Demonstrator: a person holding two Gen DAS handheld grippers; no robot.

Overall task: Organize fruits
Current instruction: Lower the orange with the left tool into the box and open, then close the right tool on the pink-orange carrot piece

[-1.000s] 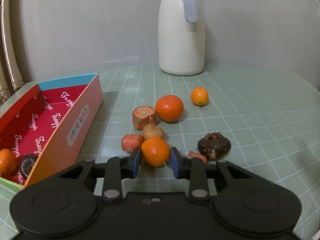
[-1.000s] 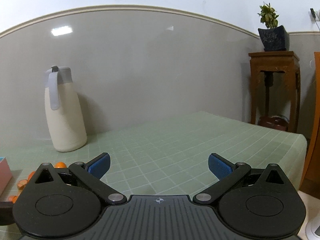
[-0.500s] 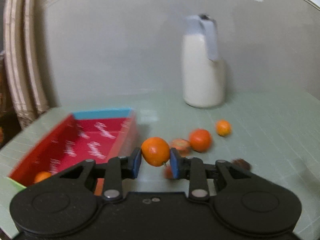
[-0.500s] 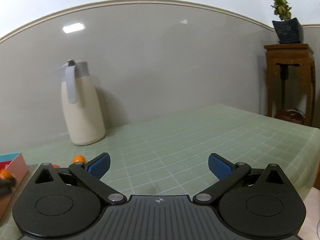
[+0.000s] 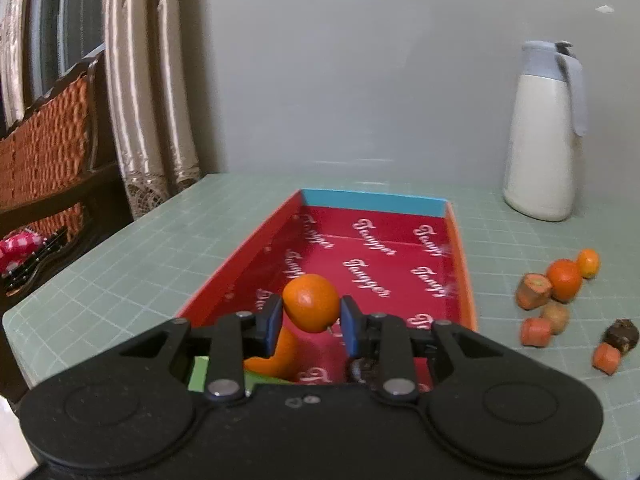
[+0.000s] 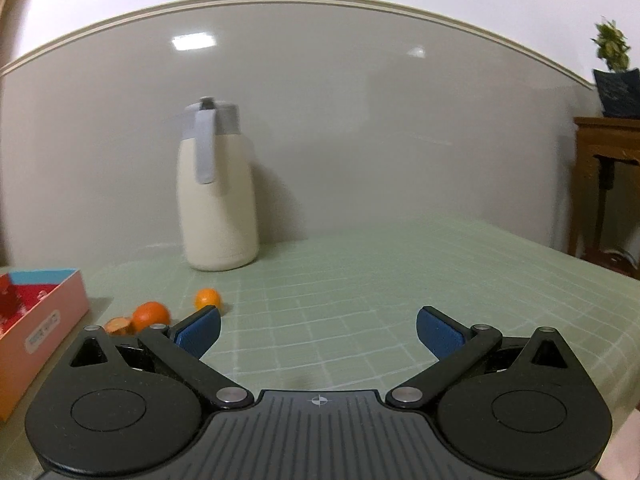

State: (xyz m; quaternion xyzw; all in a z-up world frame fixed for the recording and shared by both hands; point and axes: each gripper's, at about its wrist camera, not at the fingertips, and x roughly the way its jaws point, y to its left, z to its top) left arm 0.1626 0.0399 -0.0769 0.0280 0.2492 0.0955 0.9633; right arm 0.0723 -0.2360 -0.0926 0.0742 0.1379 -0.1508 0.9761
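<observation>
My left gripper (image 5: 311,322) is shut on an orange (image 5: 311,302) and holds it above the near end of the red box (image 5: 372,264). Another orange (image 5: 276,354) and a dark fruit (image 5: 362,368) lie in the box under the fingers, partly hidden. On the table to the right lie an orange (image 5: 564,280), a small orange (image 5: 588,263), carrot pieces (image 5: 534,291), a brown fruit (image 5: 555,316) and a dark fruit (image 5: 621,334). My right gripper (image 6: 318,332) is open and empty above the table; the box (image 6: 40,320) and oranges (image 6: 151,316) show at its left.
A cream thermos jug (image 5: 542,136) stands at the back by the wall, and shows in the right wrist view (image 6: 218,196). Curtains (image 5: 148,92) and a wicker chair (image 5: 44,148) are beyond the table's left edge. A wooden stand (image 6: 608,184) with a plant is at the right.
My left gripper lifted the orange off the table and swung left, from over the fruit pile to above the red box. My right gripper turned left, still open.
</observation>
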